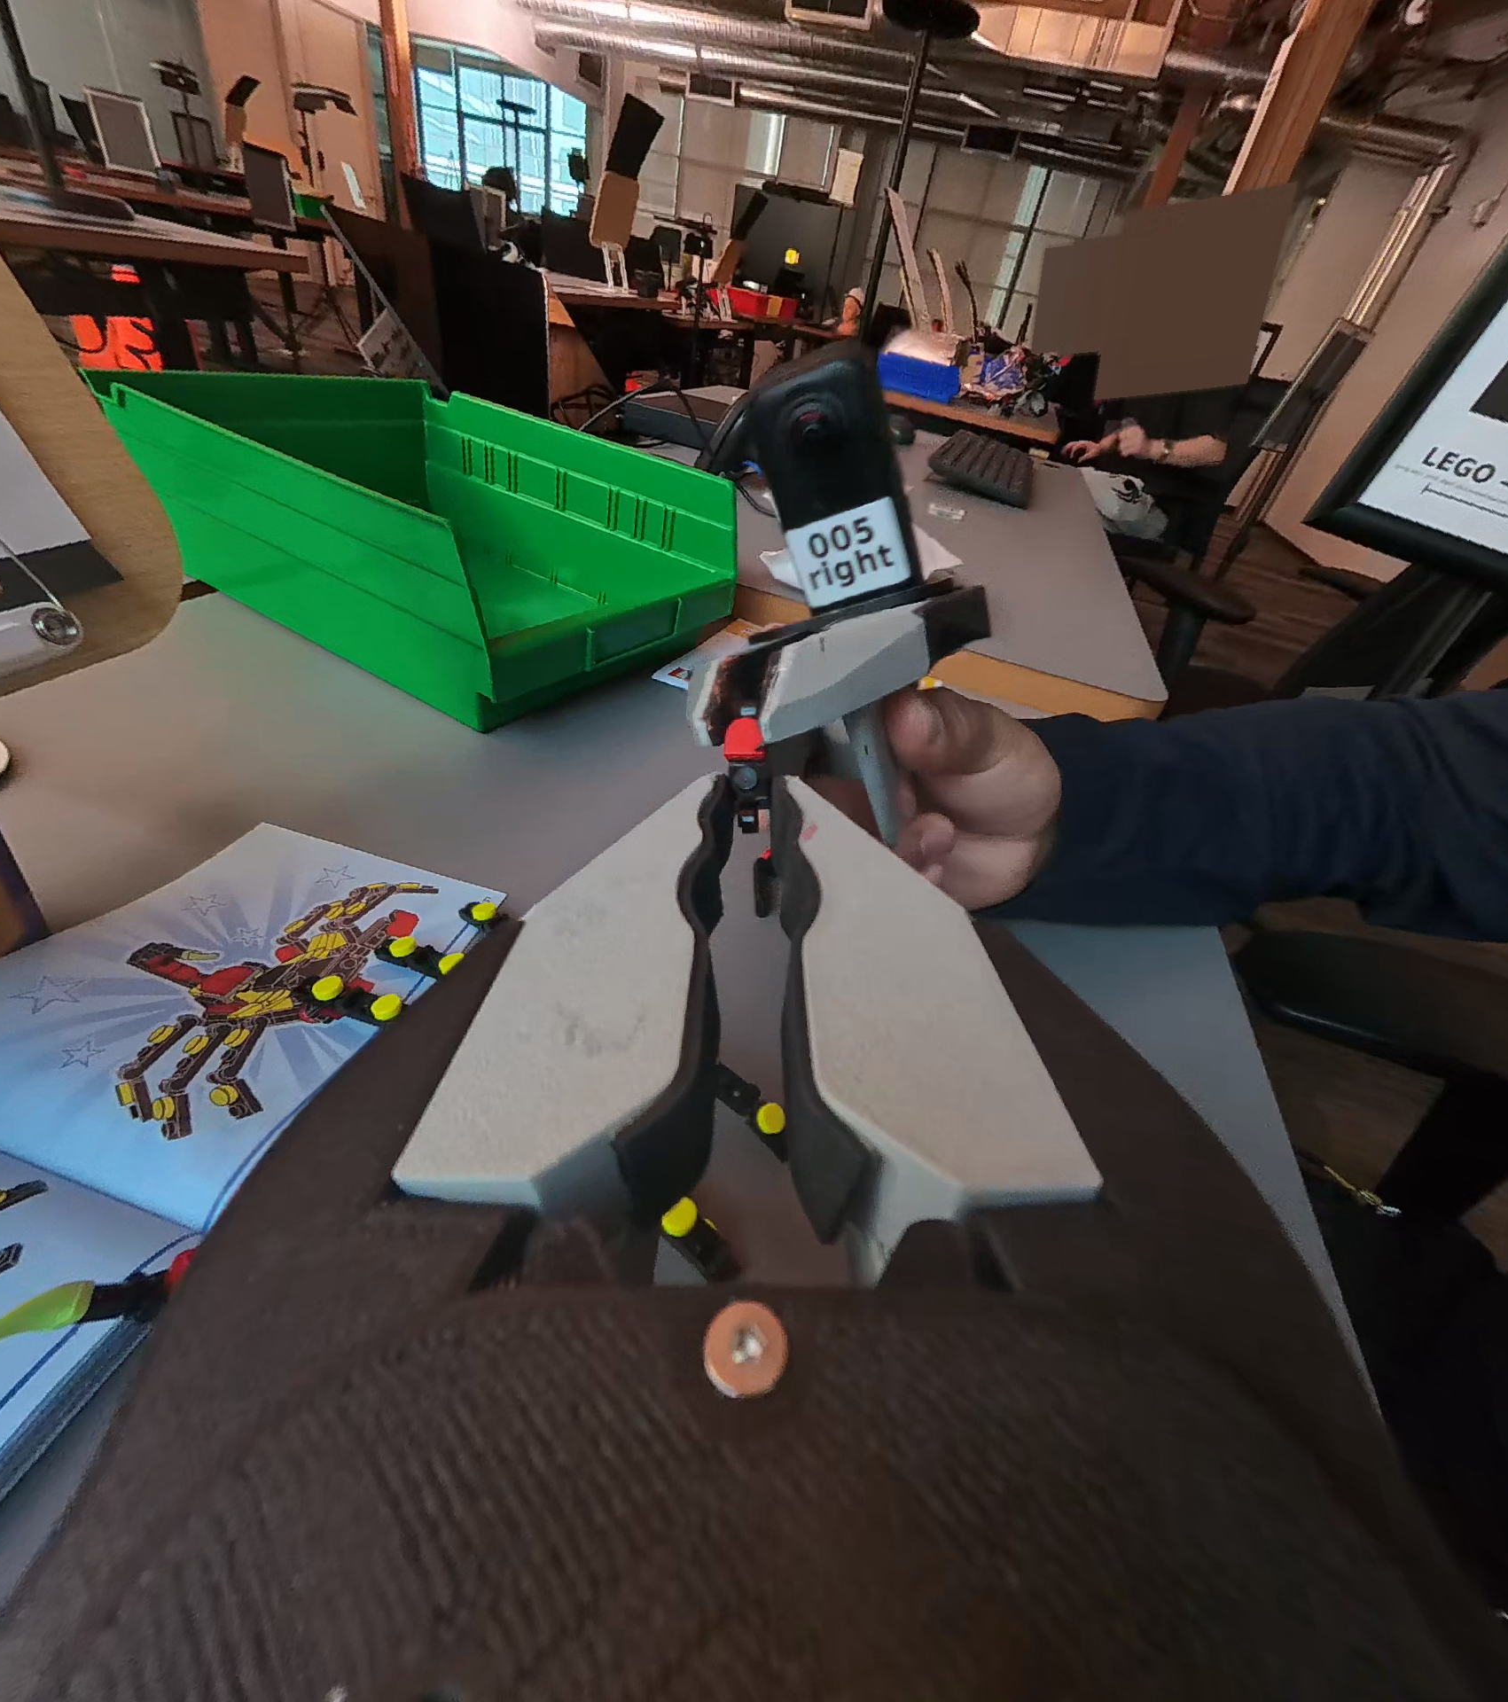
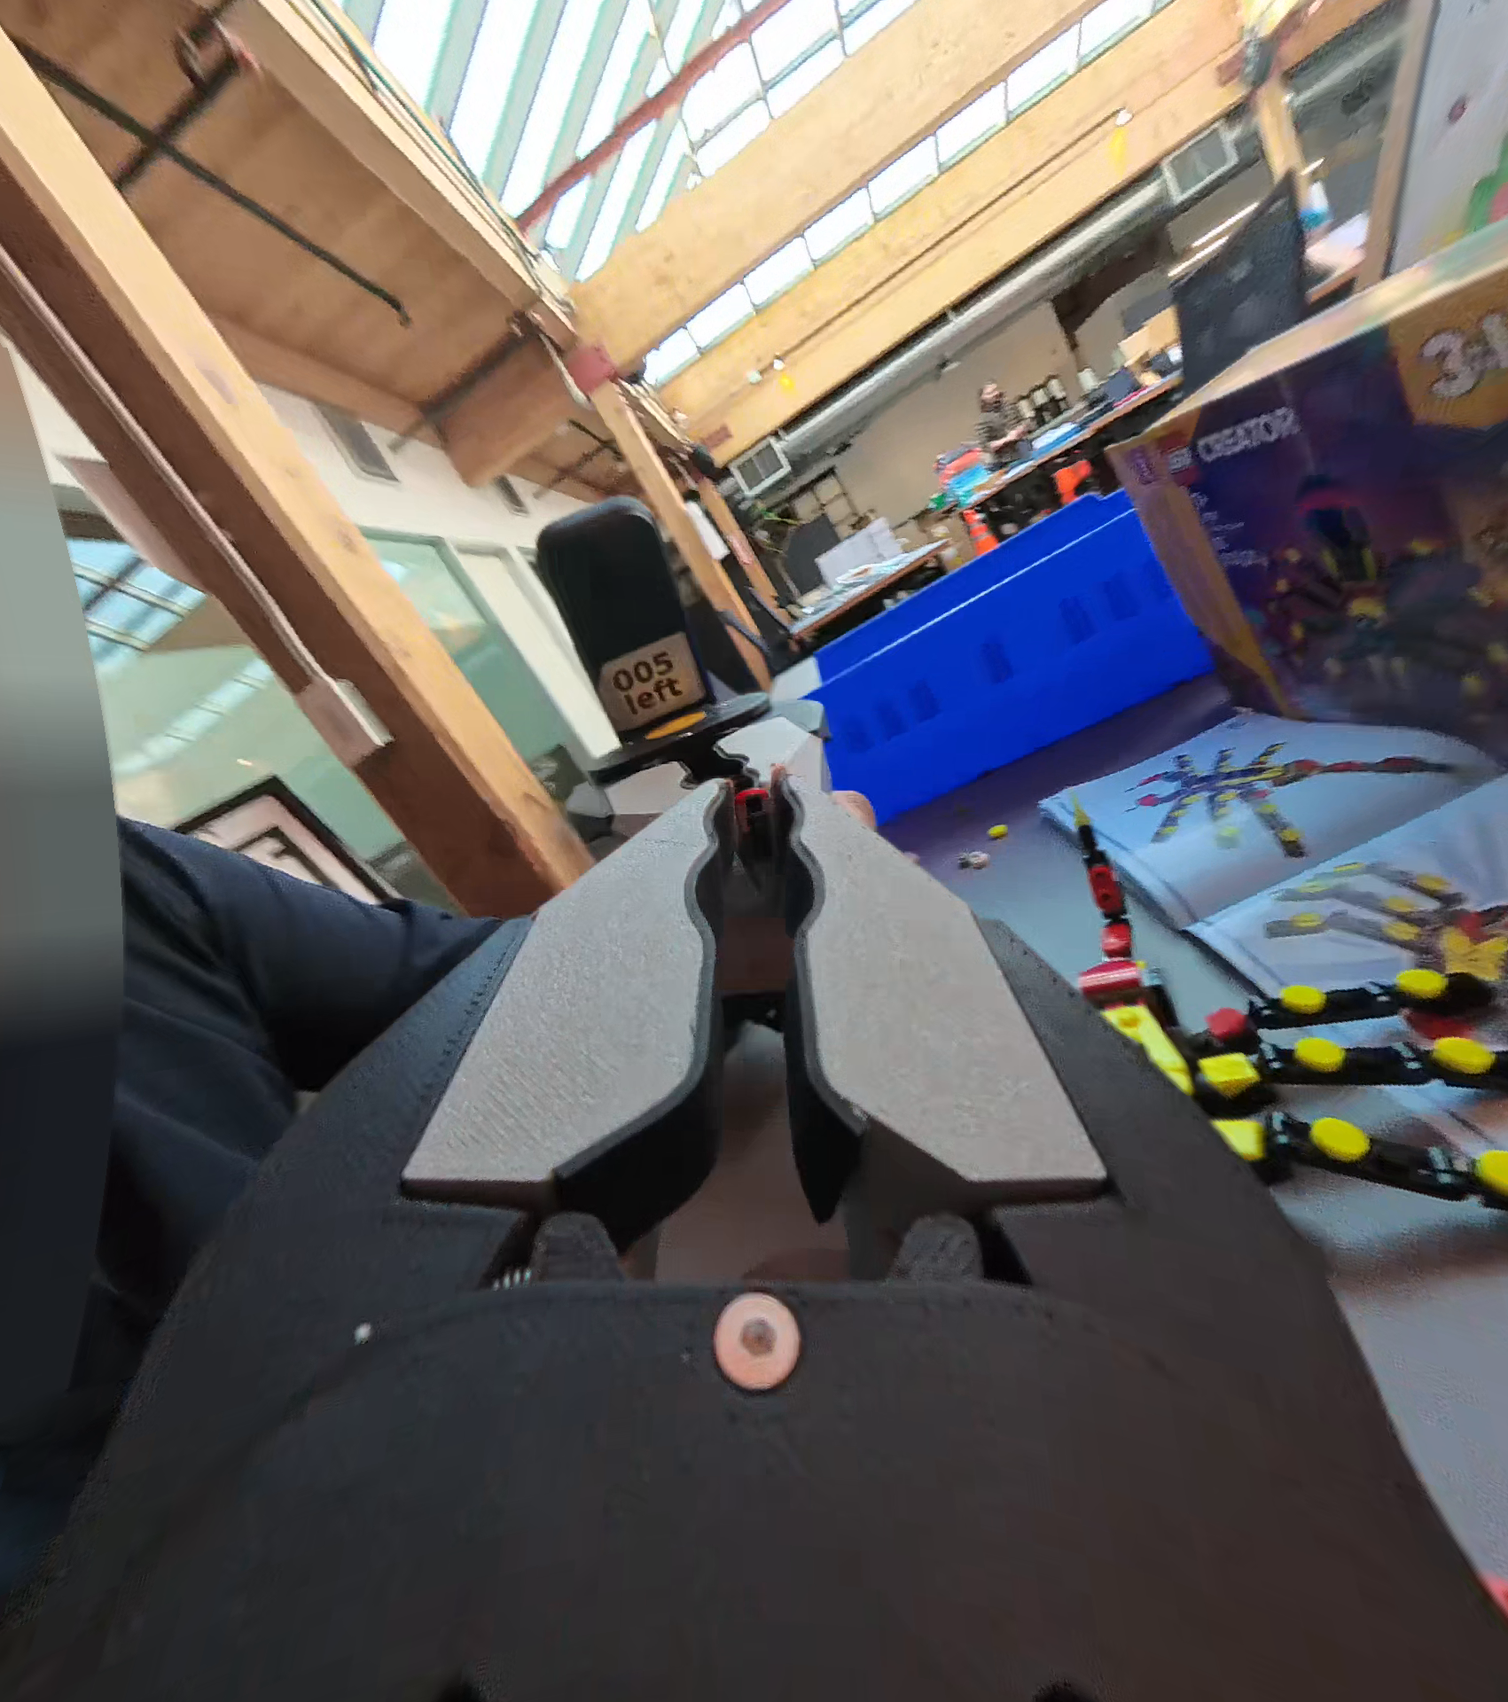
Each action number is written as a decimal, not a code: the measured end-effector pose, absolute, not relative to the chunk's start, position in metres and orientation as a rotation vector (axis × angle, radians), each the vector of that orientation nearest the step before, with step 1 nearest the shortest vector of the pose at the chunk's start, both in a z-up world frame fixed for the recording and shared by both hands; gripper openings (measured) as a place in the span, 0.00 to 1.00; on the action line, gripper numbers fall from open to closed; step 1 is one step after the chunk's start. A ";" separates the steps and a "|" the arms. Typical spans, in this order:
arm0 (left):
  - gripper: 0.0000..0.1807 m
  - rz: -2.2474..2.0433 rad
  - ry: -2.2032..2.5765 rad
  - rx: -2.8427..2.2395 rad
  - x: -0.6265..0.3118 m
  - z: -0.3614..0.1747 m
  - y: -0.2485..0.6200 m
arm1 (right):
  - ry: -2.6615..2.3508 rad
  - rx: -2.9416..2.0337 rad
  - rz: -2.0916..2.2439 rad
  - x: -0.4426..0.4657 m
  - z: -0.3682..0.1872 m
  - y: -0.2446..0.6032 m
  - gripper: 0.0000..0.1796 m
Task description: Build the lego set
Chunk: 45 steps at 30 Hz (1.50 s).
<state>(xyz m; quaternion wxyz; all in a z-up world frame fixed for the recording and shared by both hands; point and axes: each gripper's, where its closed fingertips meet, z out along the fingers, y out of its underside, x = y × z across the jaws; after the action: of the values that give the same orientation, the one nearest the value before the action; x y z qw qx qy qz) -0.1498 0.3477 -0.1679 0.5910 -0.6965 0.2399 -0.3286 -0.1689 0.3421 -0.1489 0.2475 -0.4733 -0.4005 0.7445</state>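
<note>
We hold a small red-and-black piece [image 1: 744,783] pinched between both nearly closed grippers, left [image 1: 748,810] and right [image 2: 754,806], above the table, while the half-built spider [image 2: 1339,1068] with yellow-studded legs waits on the open booklet [image 1: 206,995], unfinished.

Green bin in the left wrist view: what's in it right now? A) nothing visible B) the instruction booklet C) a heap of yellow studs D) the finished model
A: the green bin shows only its bare floor and walls, while the instruction booklet lies open on the table in front of it.
</note>
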 end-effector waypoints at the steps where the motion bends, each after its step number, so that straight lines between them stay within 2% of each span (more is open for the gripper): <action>1: 0.03 -0.781 0.553 -1.609 -0.149 -0.166 0.347 | -1.077 -1.288 2.107 -0.168 -0.147 0.341 0.02; 4: 0.03 -1.007 0.459 -1.573 -0.146 -0.161 0.345 | -1.056 -1.285 2.219 -0.165 -0.144 0.342 0.02; 9: 0.03 -1.148 0.374 -1.572 -0.144 -0.166 0.348 | -1.161 -1.296 2.040 -0.165 -0.151 0.346 0.02; 20: 0.03 -0.934 0.567 -1.612 -0.136 -0.171 0.341 | -1.480 -1.182 1.691 -0.153 -0.160 0.335 0.02; 26: 0.03 -0.746 0.642 -1.638 -0.135 -0.180 0.343 | -1.411 -1.183 1.770 -0.159 -0.161 0.331 0.02; 32: 0.03 -0.567 0.647 -1.672 -0.146 -0.188 0.352 | -1.481 -1.152 1.388 -0.166 -0.170 0.339 0.03; 38: 0.03 -0.825 0.555 -1.586 -0.137 -0.171 0.348 | -1.408 -1.133 1.617 -0.157 -0.154 0.339 0.03; 45: 0.02 -0.975 0.430 -1.559 -0.153 -0.164 0.352 | -1.325 -1.112 1.634 -0.152 -0.147 0.354 0.00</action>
<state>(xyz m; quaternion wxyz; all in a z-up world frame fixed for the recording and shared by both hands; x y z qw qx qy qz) -0.1529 0.3525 -0.1644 0.5865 -0.6686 0.1843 -0.4183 -0.1520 0.3542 -0.1474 0.3719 -0.4338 -0.5167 0.6376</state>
